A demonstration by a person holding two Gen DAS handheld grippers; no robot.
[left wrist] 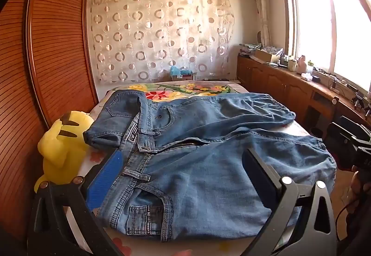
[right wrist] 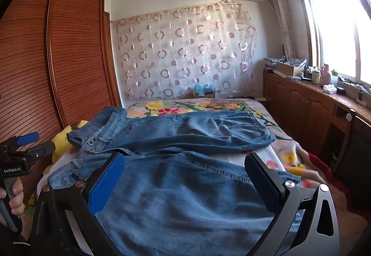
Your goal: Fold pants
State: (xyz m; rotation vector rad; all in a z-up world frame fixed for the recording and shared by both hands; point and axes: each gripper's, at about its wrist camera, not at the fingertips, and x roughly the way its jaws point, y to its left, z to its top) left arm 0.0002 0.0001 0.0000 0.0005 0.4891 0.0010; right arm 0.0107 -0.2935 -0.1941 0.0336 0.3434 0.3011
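Blue jeans (left wrist: pixel 197 177) lie spread on the bed, waistband to the left, legs running right, zipper open. They also show in the right wrist view (right wrist: pixel 185 195). My left gripper (left wrist: pixel 183 158) is open and empty above the waist and near hip of the jeans. My right gripper (right wrist: pixel 185 163) is open and empty above the near leg. The left gripper also shows at the left edge of the right wrist view (right wrist: pixel 34 142), held in a hand. The right gripper's body shows dark at the right edge of the left wrist view (left wrist: pixel 354 140).
A yellow plush toy (left wrist: pixel 62 142) sits at the bed's left edge by the wooden wardrobe (left wrist: pixel 53 47). The floral bedspread (left wrist: pixel 185 90) extends behind the jeans. A wooden cabinet (right wrist: pixel 313 103) with clutter runs along the right under the window.
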